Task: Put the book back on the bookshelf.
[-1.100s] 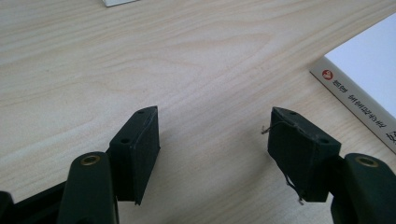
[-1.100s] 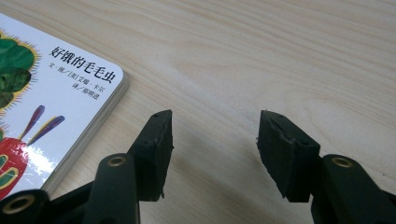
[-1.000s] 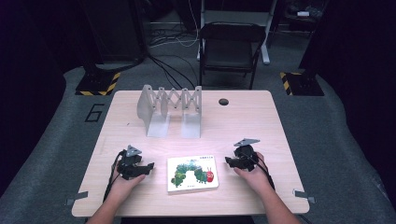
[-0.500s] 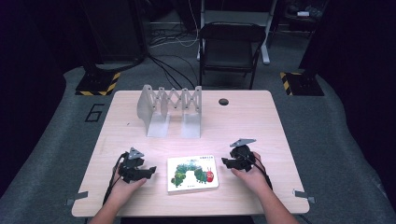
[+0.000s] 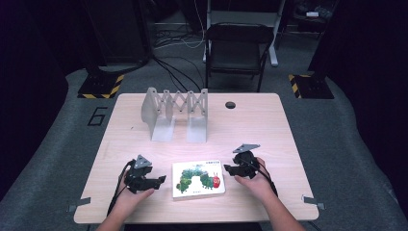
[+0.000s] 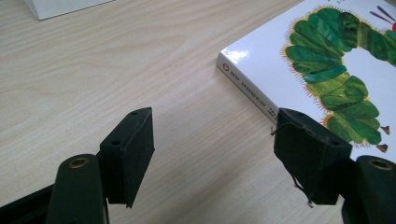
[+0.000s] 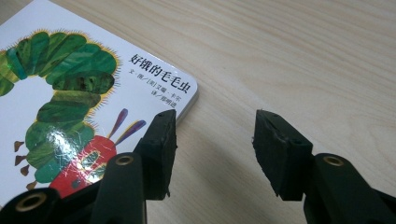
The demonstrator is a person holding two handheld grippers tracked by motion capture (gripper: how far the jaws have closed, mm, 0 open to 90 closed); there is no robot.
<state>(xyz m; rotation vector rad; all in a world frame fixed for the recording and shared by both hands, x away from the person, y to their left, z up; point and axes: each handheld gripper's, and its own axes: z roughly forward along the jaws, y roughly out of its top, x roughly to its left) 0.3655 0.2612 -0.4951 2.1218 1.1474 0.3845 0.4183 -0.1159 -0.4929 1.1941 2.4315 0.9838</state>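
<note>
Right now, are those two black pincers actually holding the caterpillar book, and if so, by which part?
Nothing is held. The left gripper and the right gripper both stand open over bare table, one at each side edge of the book.

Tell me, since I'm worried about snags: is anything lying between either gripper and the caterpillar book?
Nothing visible. The left gripper and right gripper flank the book, both open, with bare table at its edges.
</note>
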